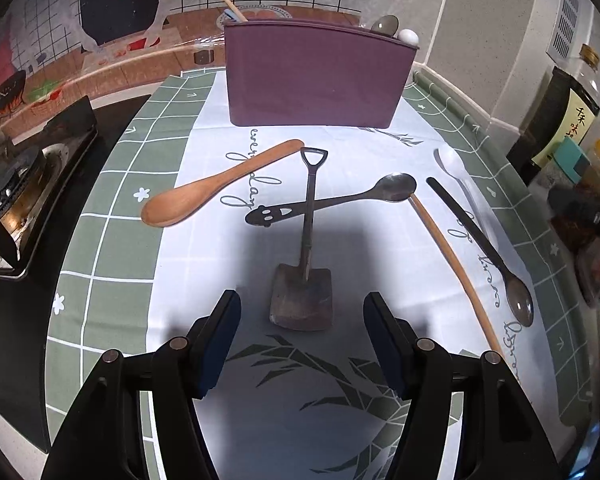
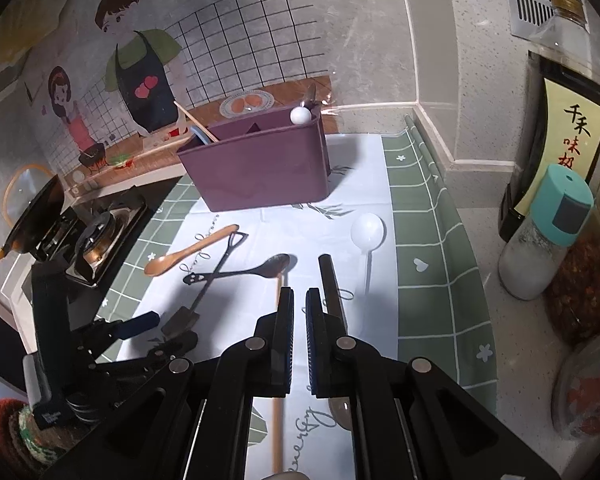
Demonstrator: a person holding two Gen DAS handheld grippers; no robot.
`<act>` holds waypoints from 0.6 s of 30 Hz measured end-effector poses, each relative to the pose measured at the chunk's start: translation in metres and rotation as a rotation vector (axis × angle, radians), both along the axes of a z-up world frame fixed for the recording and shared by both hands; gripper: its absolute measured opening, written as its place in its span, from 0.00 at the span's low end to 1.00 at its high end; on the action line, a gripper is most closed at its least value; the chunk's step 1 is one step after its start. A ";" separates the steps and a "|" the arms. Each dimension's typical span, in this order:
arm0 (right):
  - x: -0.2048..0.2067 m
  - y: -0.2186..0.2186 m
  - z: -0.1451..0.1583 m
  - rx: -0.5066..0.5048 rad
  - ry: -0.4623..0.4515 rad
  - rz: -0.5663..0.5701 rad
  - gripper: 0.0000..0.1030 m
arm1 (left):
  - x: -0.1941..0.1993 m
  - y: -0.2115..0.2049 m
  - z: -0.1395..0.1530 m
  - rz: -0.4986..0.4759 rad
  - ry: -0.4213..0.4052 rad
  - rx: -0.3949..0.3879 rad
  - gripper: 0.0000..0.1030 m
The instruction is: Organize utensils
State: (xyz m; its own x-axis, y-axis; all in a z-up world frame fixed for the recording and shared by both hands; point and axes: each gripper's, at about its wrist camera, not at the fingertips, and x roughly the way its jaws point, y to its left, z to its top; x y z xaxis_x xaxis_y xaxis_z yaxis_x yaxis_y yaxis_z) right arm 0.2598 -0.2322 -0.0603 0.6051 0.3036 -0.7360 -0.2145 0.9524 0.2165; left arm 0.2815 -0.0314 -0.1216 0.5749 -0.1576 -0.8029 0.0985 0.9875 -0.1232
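A purple utensil holder [image 1: 312,76] [image 2: 260,164] stands at the back of the mat and holds several utensils. On the mat lie a wooden spoon [image 1: 204,192] [image 2: 188,250], a shovel-shaped metal spoon [image 1: 305,264] [image 2: 204,292] crossed over a smiley-handled metal spoon [image 1: 340,200] [image 2: 248,270], a long wooden stick [image 1: 456,276] [image 2: 277,416], a dark spoon [image 1: 484,248] [image 2: 332,292] and a white spoon [image 1: 456,172] [image 2: 367,232]. My left gripper [image 1: 302,304] [image 2: 168,330] is open and empty, its fingers either side of the shovel blade. My right gripper [image 2: 299,300] is shut and empty, above the mat.
A gas stove [image 1: 24,184] [image 2: 88,240] sits left of the mat. A soy sauce bottle [image 2: 556,128] [image 1: 560,112], a teal-capped shaker [image 2: 540,232] and jars [image 2: 584,280] stand at the right. The tiled wall [image 2: 380,32] is behind the holder.
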 end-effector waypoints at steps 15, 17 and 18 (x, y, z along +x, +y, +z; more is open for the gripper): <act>0.024 0.053 -0.062 -0.134 0.158 0.173 0.12 | -0.002 0.011 0.003 0.033 0.015 -0.061 0.60; 0.028 0.055 -0.064 -0.136 0.154 0.173 0.12 | -0.004 0.013 0.003 0.035 0.017 -0.060 0.61; 0.029 0.055 -0.064 -0.135 0.150 0.174 0.13 | -0.005 0.014 0.003 0.037 0.018 -0.062 0.61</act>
